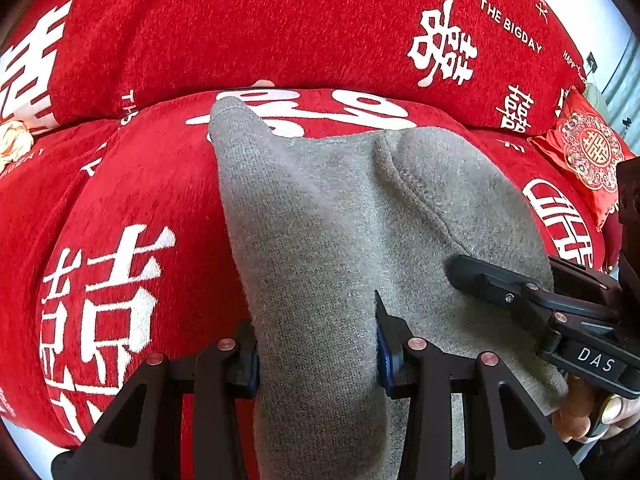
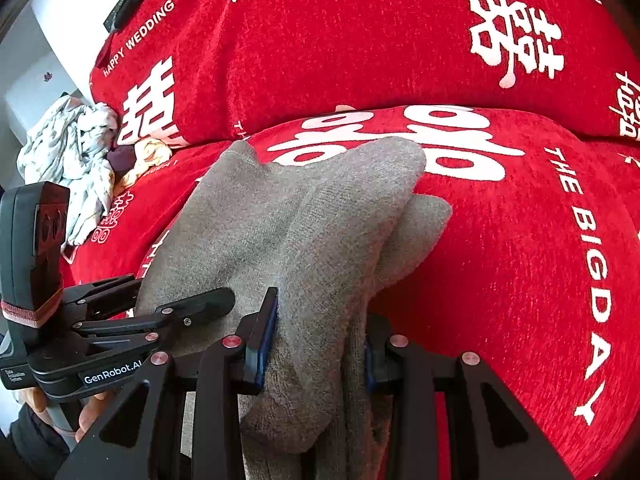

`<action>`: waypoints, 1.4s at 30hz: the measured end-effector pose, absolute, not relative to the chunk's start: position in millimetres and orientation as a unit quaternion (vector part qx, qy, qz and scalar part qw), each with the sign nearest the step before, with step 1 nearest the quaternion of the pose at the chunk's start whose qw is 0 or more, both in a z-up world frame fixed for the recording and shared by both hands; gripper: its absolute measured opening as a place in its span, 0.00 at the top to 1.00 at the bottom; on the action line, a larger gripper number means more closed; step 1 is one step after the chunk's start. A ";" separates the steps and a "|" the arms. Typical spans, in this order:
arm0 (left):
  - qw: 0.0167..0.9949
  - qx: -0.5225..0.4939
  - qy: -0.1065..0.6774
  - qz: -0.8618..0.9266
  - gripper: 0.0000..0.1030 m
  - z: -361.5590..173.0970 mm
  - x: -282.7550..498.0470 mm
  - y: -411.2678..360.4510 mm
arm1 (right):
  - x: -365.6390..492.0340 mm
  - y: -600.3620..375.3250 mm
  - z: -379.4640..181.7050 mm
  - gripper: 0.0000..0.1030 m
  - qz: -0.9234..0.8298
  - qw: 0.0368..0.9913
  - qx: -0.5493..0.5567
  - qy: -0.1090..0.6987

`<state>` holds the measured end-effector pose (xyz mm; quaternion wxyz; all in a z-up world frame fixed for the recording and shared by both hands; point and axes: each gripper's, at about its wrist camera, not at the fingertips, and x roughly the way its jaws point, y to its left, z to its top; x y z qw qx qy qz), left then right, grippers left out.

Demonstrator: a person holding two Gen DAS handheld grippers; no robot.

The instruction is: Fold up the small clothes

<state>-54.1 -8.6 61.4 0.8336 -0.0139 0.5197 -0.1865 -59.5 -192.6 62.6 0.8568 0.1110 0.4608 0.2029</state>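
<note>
Black linkage arms fill the bottom of both wrist views, and between them the grey knit garment (image 1: 320, 240) runs up from the lower edge. Both blue-padded jaws of the left gripper (image 1: 318, 344) press on a bunched fold of it, and the right gripper (image 2: 316, 344) pinches a thicker doubled wad the same way; each tool also shows from the side in the other's view, close beside its partner. From the two grips the grey knit stretches away across the seat of the red sofa cover (image 1: 132, 184), its far corners lying on the seat near the crease where the seat meets the backrest. To either side of the garment the seat is bare red fabric, with wider free room toward the right in the right wrist view. White lettering on the cover reads "THE BIGDAY" and "HAPPY WEDDING", among large white double-happiness characters. One tool carries a label reading "DAS", the other "GenRobot.AI". At the left end of the seat a crumpled heap of pale patterned clothes (image 2: 68, 156) lies against the backrest; at the right end sits a small red embroidered cushion (image 1: 588, 152). Part of a hand (image 1: 588, 412) shows under the right tool's handle.
</note>
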 end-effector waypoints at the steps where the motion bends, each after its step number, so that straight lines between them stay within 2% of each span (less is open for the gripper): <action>1: 0.833 -0.015 0.521 -0.187 0.57 58.8 -53.5 -7.9 | -59.5 -191.8 61.0 0.64 0.203 0.856 0.110 0.462; 5: 0.830 -0.019 0.525 -0.189 0.54 46.8 -52.1 -4.3 | -56.4 -192.8 50.4 0.64 0.202 0.854 0.111 0.467; 8: 0.831 -0.024 0.526 -0.181 0.38 41.5 -51.8 0.7 | -54.7 -195.8 42.5 0.59 0.201 0.850 0.110 0.475; 9: 0.833 -0.023 0.524 -0.177 0.33 41.2 -52.3 2.5 | -53.6 -198.1 38.3 0.54 0.199 0.847 0.112 0.481; 10: 0.834 -0.022 0.523 -0.176 0.32 41.4 -53.3 3.8 | -51.9 -202.7 32.5 0.52 0.195 0.841 0.120 0.489; 16: 0.859 -0.008 0.489 -0.150 0.32 66.9 -58.3 17.5 | -59.7 -221.6 44.6 0.48 0.171 0.860 0.133 0.463; 21: 0.859 0.018 0.497 -0.120 0.32 67.6 -21.9 11.0 | -48.7 -211.2 73.3 0.48 0.200 0.878 0.106 0.421; 26: 0.834 0.038 0.542 -0.098 0.32 37.4 11.8 3.1 | -6.1 -194.6 48.5 0.48 0.228 0.843 0.110 0.474; 30: 0.838 0.052 0.535 -0.094 0.32 39.6 6.9 -0.7 | 2.6 -198.1 34.6 0.49 0.221 0.836 0.121 0.487; 37: 0.852 0.067 0.509 -0.099 0.32 63.1 -41.3 -1.8 | -63.6 -183.1 70.5 0.48 0.261 0.857 0.050 0.442; 42: 0.849 0.072 0.513 -0.104 0.32 57.4 -70.4 -3.0 | -107.2 -175.0 58.0 0.47 0.291 0.842 0.030 0.453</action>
